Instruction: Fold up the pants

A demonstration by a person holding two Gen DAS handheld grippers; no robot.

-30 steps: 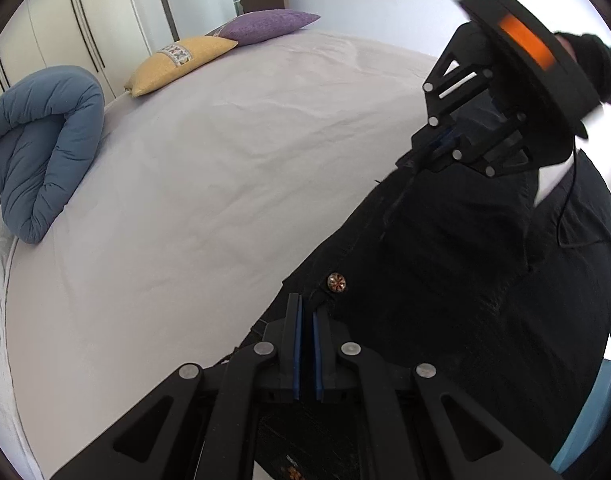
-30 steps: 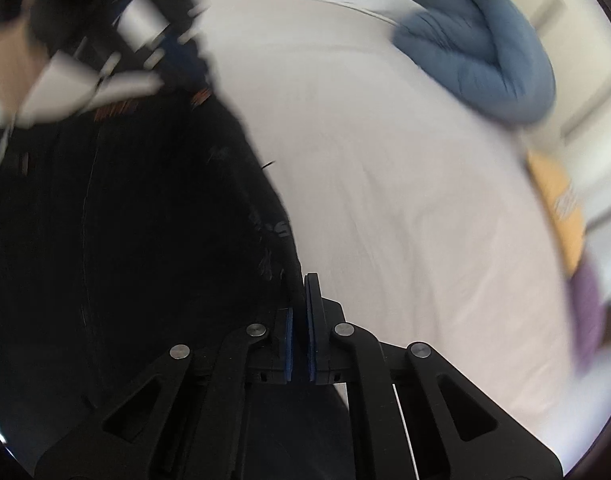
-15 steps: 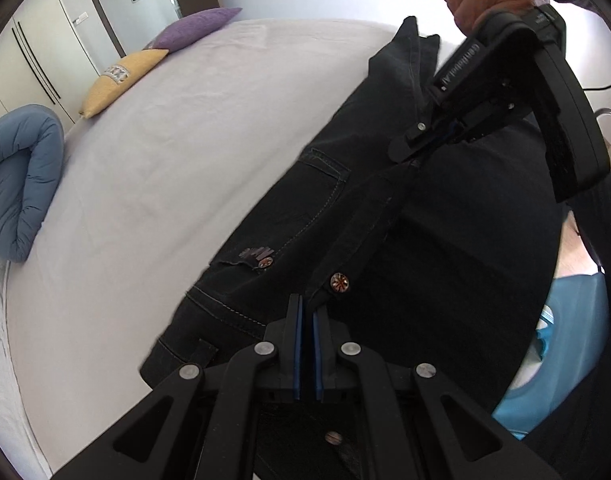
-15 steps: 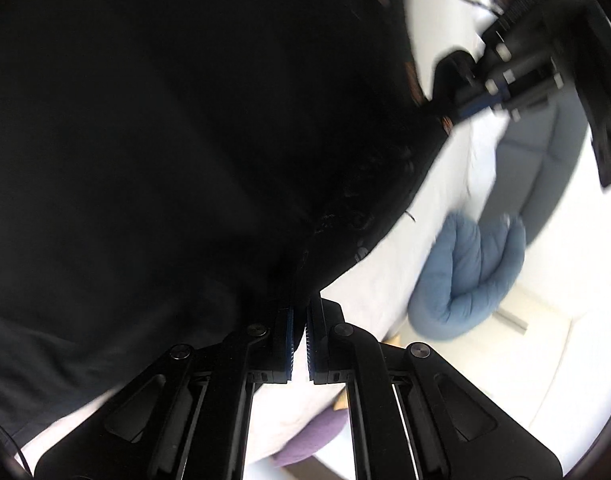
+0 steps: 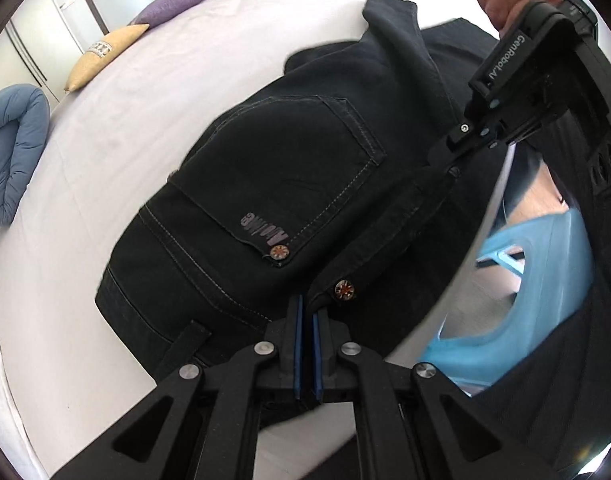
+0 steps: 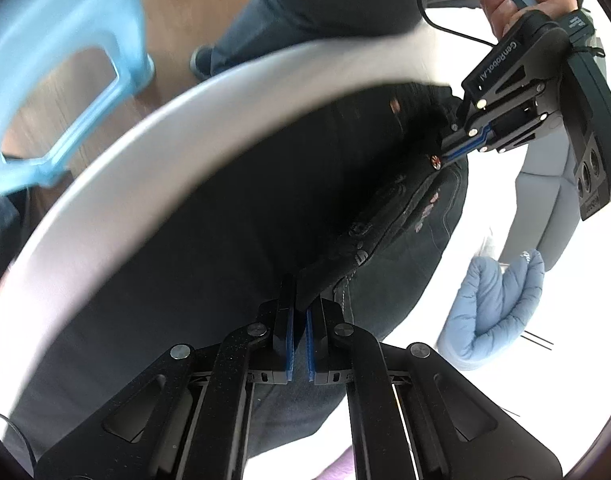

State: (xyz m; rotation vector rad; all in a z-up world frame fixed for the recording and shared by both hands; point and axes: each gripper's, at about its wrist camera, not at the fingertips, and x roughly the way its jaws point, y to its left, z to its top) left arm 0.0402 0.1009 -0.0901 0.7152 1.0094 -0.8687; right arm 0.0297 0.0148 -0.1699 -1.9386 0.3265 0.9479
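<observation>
Pants (image 5: 289, 184) are lying on the white bed (image 5: 105, 152); left gripper (image 5: 306, 320) and right gripper (image 6: 299, 312) are each pinching the dark waistband, jaws nearly closed.

A home bedroom: a white-sheeted bed (image 5: 153, 92) is holding purple (image 5: 173, 2) and yellow pillows (image 5: 105, 50), a rolled blue duvet (image 5: 13, 152), beside white wardrobes (image 5: 37, 40).

"GenRobot.AI" stood in white on the right gripper (image 5: 457, 148) and likewise on the left gripper (image 6: 445, 156); a grey logo on the pants (image 5: 289, 168) pocket, upside down, could not be read
</observation>
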